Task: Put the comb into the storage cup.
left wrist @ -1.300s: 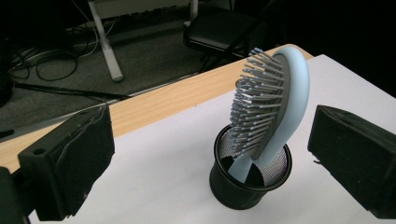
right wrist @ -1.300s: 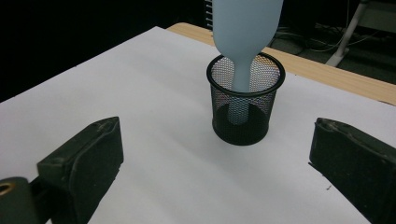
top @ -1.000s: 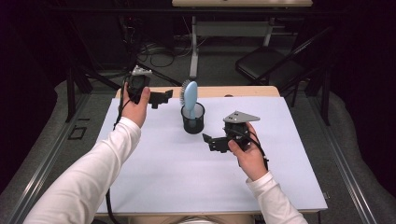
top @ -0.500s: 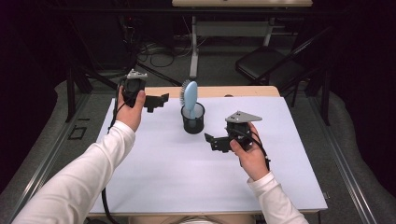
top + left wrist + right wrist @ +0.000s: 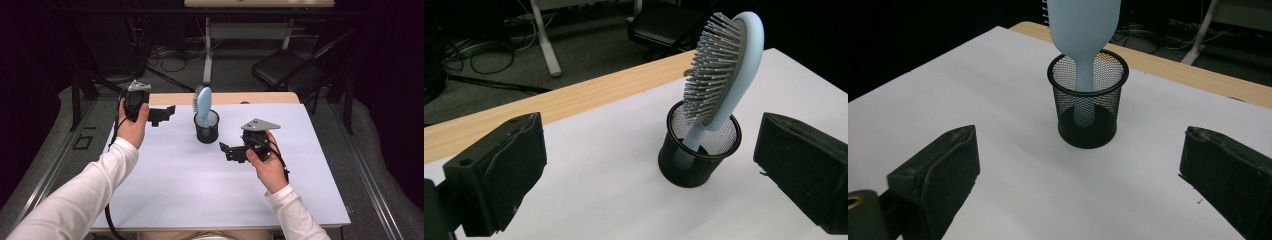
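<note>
White worktop (image 5: 190,185), dim room behind. I see the blue hairbrush (image 5: 203,103) standing handle-down in a black mesh cup (image 5: 206,131) at centre. Left gripper (image 5: 161,115) at 10 o'clock, right gripper (image 5: 231,152) at 4 o'clock; both sets of fingers wide apart, holding nothing.

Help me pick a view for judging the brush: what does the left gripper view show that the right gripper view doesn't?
Left gripper view: the hairbrush bristles, the head leaning on the cup rim. Right gripper view: the brush's smooth back and its handle through the mesh. Both: the black mesh cup on the white table, framed by open jaws.
</note>
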A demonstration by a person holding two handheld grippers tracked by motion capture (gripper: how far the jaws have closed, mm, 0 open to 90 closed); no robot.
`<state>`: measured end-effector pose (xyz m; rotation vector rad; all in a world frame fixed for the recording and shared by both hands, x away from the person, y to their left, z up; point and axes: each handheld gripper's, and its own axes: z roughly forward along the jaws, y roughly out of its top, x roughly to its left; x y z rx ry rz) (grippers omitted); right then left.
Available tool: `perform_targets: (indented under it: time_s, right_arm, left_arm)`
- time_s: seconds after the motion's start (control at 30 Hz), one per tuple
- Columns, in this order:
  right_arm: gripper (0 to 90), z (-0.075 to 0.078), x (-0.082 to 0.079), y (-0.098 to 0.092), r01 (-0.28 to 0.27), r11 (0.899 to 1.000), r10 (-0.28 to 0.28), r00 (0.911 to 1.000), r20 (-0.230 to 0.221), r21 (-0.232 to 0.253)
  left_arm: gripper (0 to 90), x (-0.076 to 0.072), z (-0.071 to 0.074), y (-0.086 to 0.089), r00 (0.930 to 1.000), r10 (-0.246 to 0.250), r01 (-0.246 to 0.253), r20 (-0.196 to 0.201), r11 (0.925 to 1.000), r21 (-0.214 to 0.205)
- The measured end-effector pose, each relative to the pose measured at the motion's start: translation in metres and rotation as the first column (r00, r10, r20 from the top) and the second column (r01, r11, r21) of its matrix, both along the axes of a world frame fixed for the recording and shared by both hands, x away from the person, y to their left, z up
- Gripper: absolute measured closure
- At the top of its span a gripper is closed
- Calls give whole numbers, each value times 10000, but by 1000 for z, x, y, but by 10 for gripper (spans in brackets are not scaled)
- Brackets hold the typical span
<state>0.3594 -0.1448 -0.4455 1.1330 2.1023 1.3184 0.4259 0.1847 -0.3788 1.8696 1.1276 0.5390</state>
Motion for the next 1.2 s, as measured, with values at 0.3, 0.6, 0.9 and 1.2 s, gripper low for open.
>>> perform_targets:
  time_s: [0.3,0.6,0.9,1.2]
  right_arm:
    - [13,-4,-5,-7,345,9993,-345,9994,5,-151]
    - [1,-13,-12,-24,888,9958,-886,9960,97,-209]
    - [0,-24,-23,-41,1226,9921,-1221,9924,176,-275]
    - [0,-31,-32,-60,1751,9839,-1744,9844,211,-359]
  left_arm:
    - [6,-13,-10,12,9999,-13,11,-118,9998,-210]
    - [6,-23,-27,23,9994,57,-62,-352,9999,-139]
    - [6,-39,-47,34,9990,144,-167,-419,9983,-554]
    - [6,-54,-68,46,9986,386,-412,-361,9964,-748]
